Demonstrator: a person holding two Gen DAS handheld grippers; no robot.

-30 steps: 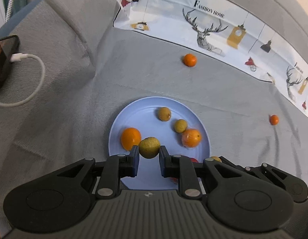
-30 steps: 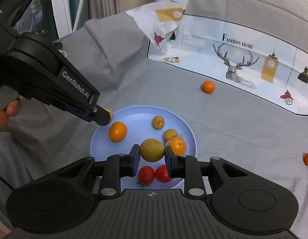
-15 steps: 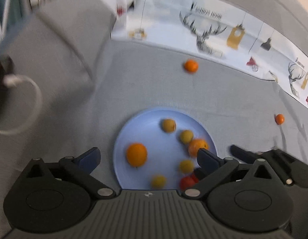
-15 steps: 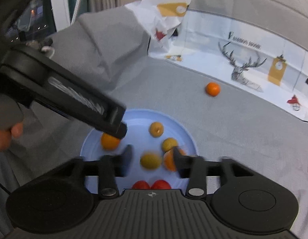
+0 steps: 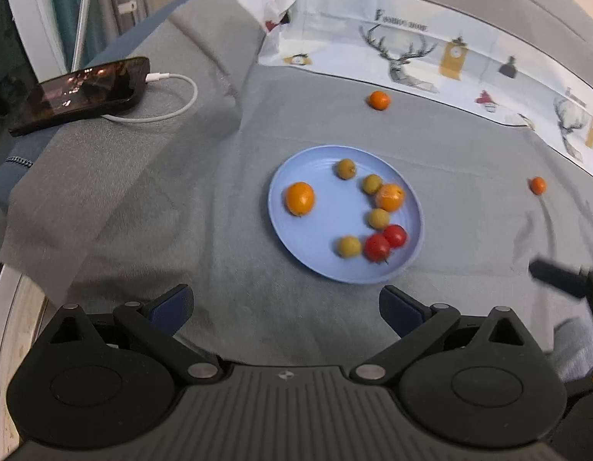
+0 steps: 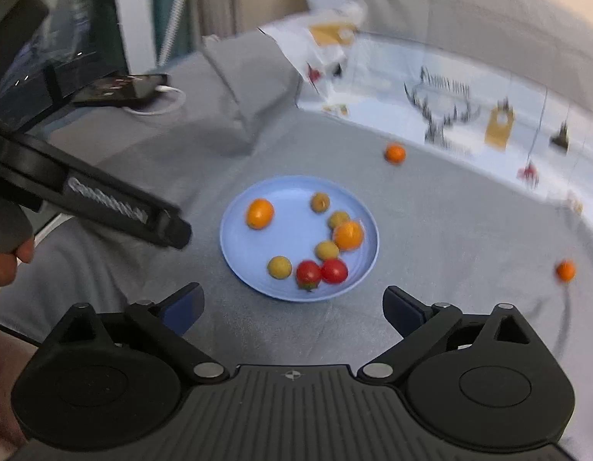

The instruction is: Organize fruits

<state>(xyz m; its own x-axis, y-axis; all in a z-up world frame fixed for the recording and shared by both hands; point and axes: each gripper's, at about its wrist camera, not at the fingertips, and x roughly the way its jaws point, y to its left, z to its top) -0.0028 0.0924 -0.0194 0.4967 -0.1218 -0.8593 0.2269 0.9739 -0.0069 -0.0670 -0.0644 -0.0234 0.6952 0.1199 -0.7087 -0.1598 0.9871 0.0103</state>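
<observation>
A blue plate [image 5: 319,253] [image 6: 239,246] lies on the grey cloth and holds several fruits: two oranges [image 5: 299,198] [image 6: 348,235], several yellow-green fruits [image 5: 349,246] [image 6: 279,267] and two red tomatoes [image 5: 377,247] [image 6: 308,273]. Two small oranges lie loose on the cloth, one beyond the plate [image 5: 379,100] [image 6: 395,153], one at the right [image 5: 537,185] [image 6: 565,270]. My left gripper [image 5: 285,307] is open and empty, pulled back before the plate. My right gripper [image 6: 292,307] is open and empty, also short of the plate. The left gripper shows in the right wrist view [image 6: 104,203].
A phone [image 5: 81,92] on a white charging cable [image 5: 169,107] lies at the far left. A printed white cloth [image 5: 431,50] covers the far side. The grey cloth's edge falls off at the near left [image 5: 12,269].
Both grippers opened and let their yellow-green fruits drop onto the plate, then drew back and up from it. The view now takes in more of the table.
</observation>
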